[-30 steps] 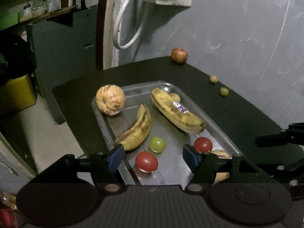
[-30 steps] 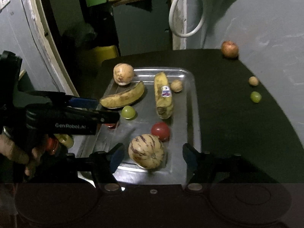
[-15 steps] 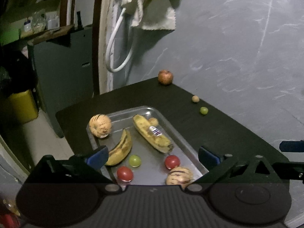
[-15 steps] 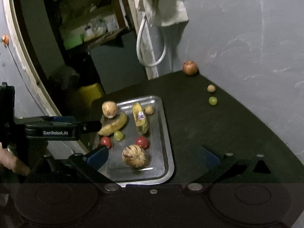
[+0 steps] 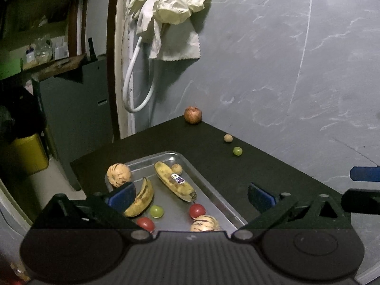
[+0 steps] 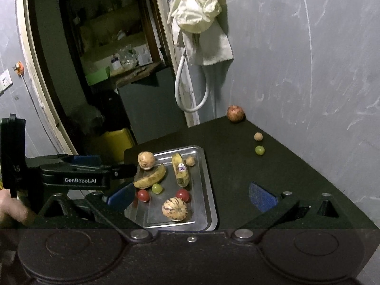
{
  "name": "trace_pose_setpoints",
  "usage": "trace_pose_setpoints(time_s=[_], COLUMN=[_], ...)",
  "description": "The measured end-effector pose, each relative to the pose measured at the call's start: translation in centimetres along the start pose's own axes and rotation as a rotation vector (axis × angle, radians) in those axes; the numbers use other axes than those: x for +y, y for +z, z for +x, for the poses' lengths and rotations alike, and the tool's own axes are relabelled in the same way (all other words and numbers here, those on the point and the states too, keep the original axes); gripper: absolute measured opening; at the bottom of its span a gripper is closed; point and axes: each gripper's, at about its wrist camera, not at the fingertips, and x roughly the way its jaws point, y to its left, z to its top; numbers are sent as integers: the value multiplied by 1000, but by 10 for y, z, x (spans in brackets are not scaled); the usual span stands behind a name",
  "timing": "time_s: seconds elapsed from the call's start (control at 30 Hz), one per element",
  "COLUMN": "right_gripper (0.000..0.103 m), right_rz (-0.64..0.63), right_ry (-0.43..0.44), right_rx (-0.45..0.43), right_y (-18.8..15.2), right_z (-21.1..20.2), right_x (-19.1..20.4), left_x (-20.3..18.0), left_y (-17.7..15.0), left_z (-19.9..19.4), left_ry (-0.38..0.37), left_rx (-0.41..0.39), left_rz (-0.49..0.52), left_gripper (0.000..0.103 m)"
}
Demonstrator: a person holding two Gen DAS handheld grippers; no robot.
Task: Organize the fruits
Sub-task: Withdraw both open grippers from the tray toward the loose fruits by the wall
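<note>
Fruits mostly lie in the tray (image 6: 212, 204); an apple (image 6: 235, 113), a tan fruit (image 6: 258, 136) and a green one (image 6: 259, 150) sit far ahead-right, nearer the right hand-held gripper (image 6: 191, 196); both hand-held grippers gape empty, the left hand-held gripper (image 5: 190, 196) over the tray

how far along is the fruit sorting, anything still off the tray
Mostly done: the tray holds two bananas, two striped melons, two tomatoes and small fruits. Both grippers, left and right, are open and empty. Left out on the table: apple, brown fruit, green fruit.
</note>
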Motion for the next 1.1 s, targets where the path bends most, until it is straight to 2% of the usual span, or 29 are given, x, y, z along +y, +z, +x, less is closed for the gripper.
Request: trace_pose_setpoints(time_s=[0.63, 1.1], right_gripper=[102, 102], right_rz=[72, 123], right_ry=[4, -11], right_rx=[-69, -78], right_y=[-8, -19], right_z=[-32, -40], right_x=[-11, -18], left_x=[-22, -21], left_y=[9, 2], left_z=[-17, -23], left_ry=[-14, -10], left_rx=[-8, 19], left_rz=[98, 117], left_gripper=[102, 102])
